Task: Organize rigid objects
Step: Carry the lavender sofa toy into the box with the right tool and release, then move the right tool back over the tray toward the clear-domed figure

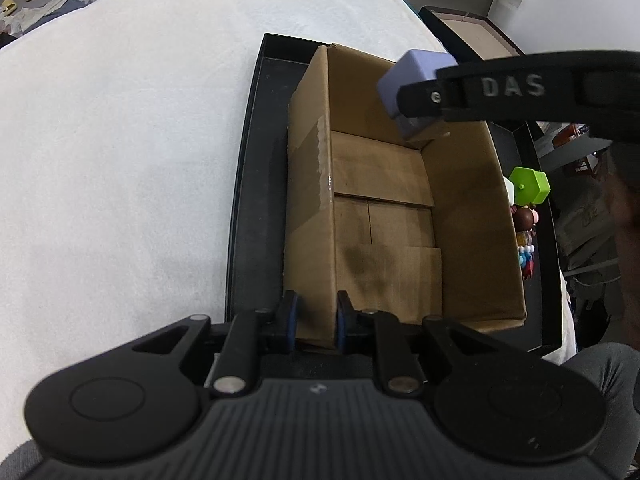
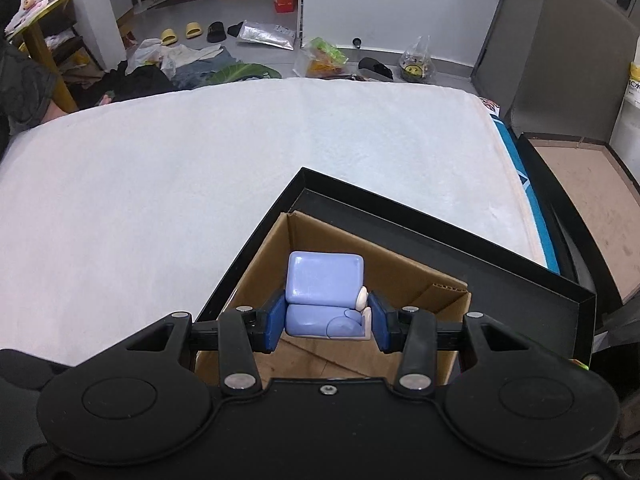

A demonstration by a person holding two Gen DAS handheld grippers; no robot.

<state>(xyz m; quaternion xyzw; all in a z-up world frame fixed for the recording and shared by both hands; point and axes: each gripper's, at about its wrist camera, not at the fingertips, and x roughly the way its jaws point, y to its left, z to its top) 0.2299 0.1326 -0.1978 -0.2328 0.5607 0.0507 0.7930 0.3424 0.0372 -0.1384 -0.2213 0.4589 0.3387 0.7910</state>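
My right claw (image 2: 326, 320) pinches the blue toy armchair (image 2: 325, 294), held above the cardboard box (image 1: 472, 216) at its far corner. My left claw (image 1: 316, 322) clamps the box's near wall. Next, I'd lower it and let go.

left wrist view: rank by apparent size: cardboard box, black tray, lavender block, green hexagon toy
1. black tray
2. cardboard box
3. lavender block: nearer the camera, partly behind the right gripper, so its lead is unsure
4. green hexagon toy

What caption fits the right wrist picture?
Right hand-held gripper holds a blue toy above the cardboard box.
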